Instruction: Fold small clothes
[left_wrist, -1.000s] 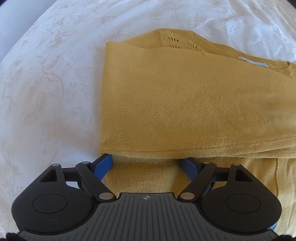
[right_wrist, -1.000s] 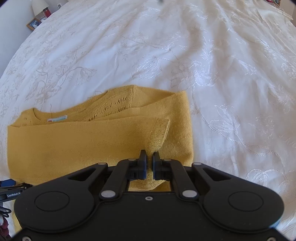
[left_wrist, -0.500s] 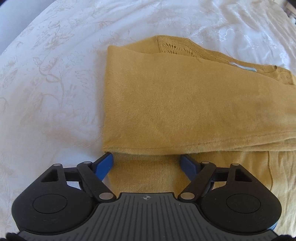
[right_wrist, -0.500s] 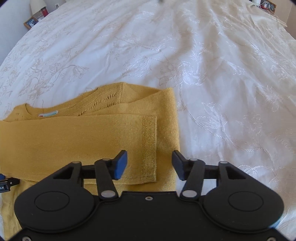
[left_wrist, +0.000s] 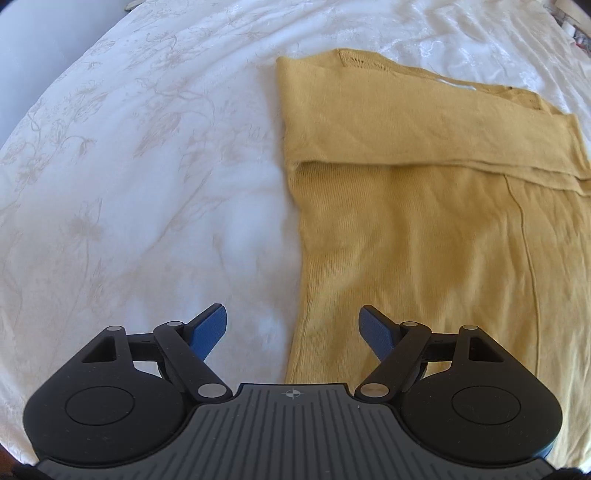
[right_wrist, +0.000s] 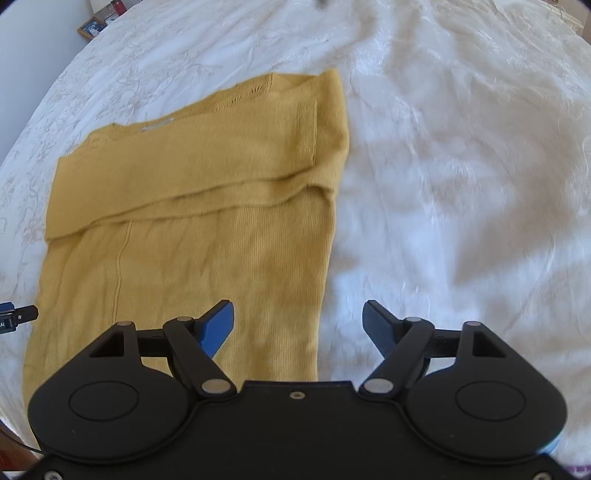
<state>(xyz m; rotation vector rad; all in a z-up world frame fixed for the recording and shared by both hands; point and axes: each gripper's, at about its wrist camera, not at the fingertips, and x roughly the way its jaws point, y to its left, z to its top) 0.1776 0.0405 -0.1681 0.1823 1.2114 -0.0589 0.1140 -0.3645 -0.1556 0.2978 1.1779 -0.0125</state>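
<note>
Right gripper (right_wrist: 298, 325): jaws just opened off sleeve cuff, now wide, nothing between, pulled back to near right edge of sweater (right_wrist: 207, 206). Left gripper (left_wrist: 293, 328) open too, empty, back at near left edge. Sweater flat on bedspread (right_wrist: 461, 166), sleeves folded across far part. Likely next: bottom fold.

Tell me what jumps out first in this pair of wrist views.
A mustard-yellow knitted sweater lies flat on the white embroidered bedspread, its sleeves folded across the chest. In the foreground, the left hand-held gripper straddles one side edge and the right hand-held gripper the other, both open and empty.
</note>
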